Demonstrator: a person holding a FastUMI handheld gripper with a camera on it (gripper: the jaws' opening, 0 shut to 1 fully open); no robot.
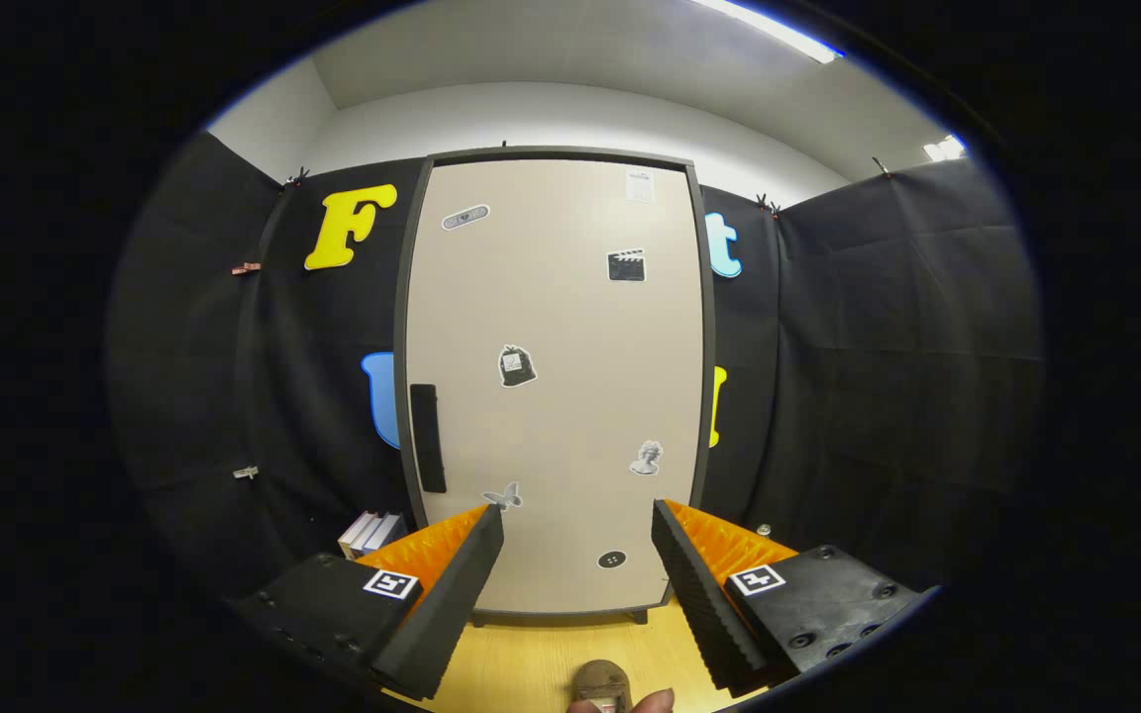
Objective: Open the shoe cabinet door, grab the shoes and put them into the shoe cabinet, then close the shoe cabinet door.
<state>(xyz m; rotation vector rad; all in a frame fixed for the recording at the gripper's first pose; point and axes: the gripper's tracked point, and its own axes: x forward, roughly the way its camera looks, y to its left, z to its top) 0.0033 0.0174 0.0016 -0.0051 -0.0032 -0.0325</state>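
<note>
Gripper view: shoe cabinet door was shut, handle untouched, gripper jaws spread, empty; every step left.

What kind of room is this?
Probably a small test booth, not a real home: black cloth walls hang around a tall cabinet with its door shut, on a wooden floor. The open gripper points at it.

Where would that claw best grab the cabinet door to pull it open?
Probably the black handle, an upright bar by the cabinet door's left edge. The open gripper could come straight on, one finger to each side of the bar.
</note>
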